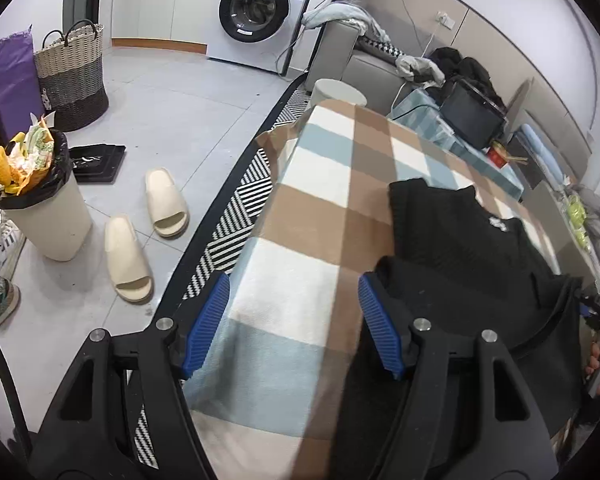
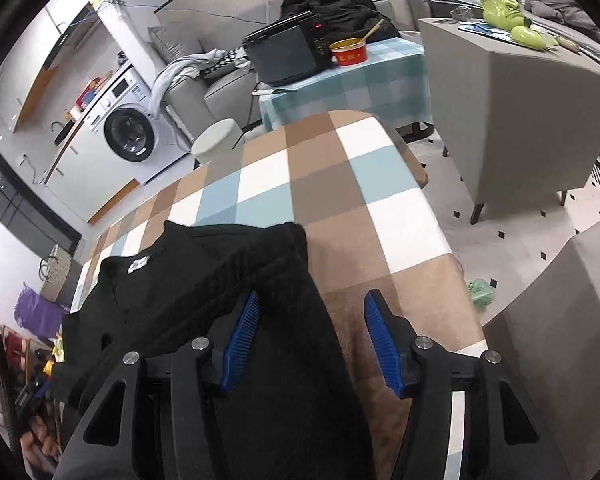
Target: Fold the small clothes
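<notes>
Checked blanket (image 1: pixel 300 208), black garment (image 2: pixel 204 280), washing machine (image 1: pixel 260 8)

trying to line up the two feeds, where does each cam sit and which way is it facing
Left wrist: on the left gripper, over the checked blanket, facing the washing machine; own open fingers show.
Right wrist: on the right gripper, at the black garment, facing the sofa; own open fingers show.
Shared: blanket, garment, washing machine.

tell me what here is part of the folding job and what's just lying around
Job: black garment, checked blanket it lies on, left gripper, right gripper, both open.

Lying about: slippers, bin, laundry basket, washing machine, red bowl.
</notes>
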